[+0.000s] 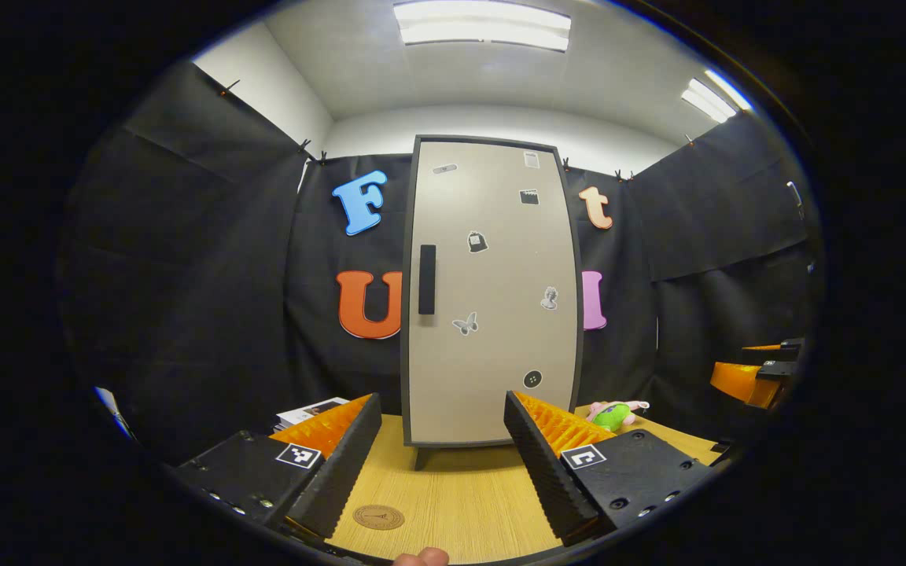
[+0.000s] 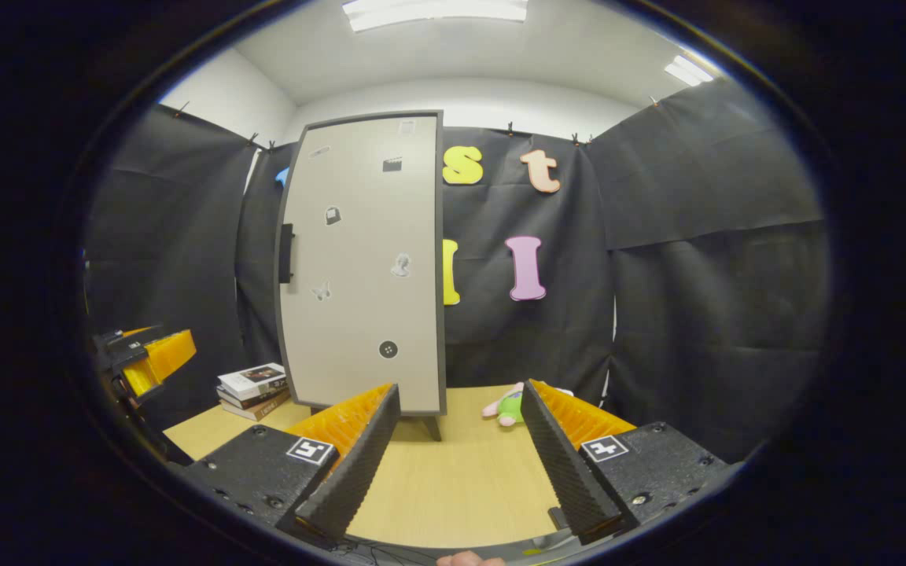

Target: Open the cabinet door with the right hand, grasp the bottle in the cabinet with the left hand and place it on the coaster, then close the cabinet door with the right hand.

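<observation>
Both your tongs, left [image 1: 443,456] and right [image 2: 461,448], gape wide, holding nothing; cabinet door [image 1: 492,291] shut ahead, coaster [image 1: 378,516] between the left fingers.

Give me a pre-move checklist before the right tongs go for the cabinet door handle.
1. Cabinet door shut, ready to open: ok.
2. Handle unobstructed on the door's left edge: ok.
3. Right tongs open and empty: ok.
4. Left tongs open and empty, ready for the bottle: ok.
5. Coaster bare on the table, in front of the cabinet: ok.
6. Bottle inside the cabinet: cannot tell, door hides it.
</observation>
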`<state>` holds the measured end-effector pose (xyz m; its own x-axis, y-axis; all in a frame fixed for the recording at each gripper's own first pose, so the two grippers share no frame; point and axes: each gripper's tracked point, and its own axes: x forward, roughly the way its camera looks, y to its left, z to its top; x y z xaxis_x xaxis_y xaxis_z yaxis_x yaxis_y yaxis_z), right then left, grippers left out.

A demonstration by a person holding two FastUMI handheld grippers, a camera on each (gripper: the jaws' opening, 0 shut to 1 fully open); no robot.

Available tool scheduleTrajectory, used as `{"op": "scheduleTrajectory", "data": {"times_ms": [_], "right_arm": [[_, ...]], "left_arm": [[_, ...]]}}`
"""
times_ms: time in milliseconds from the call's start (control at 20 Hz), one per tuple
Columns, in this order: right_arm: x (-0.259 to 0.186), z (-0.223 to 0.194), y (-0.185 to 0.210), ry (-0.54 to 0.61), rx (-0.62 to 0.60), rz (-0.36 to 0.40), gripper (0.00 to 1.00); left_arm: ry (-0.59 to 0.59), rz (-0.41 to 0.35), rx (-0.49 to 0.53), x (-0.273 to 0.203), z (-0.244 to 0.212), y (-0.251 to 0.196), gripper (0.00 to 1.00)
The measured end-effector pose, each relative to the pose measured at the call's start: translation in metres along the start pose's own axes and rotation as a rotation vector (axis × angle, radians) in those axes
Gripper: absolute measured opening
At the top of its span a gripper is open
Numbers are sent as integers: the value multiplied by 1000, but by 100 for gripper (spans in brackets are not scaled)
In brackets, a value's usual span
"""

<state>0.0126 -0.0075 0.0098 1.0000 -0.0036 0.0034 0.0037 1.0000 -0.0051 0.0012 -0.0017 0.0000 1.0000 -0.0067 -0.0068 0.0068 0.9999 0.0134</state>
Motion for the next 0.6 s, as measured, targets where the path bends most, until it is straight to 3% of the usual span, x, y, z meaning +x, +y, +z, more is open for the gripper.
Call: {"op": "scheduleTrajectory", "data": {"times_ms": [250,500,550,600], "right_arm": [[18,24,13,-30,-24,51,96],[50,51,63,-25,-22,188,99],[57,56,76,-16,-17,219,96],[66,60,90,-8,-13,253,99]], "left_arm": [[8,1,2,-1,-1,1,95],[7,3,17,-4,1,4,95],[8,5,20,-4,1,6,95],[8,7,19,-5,2,7,95]]}}
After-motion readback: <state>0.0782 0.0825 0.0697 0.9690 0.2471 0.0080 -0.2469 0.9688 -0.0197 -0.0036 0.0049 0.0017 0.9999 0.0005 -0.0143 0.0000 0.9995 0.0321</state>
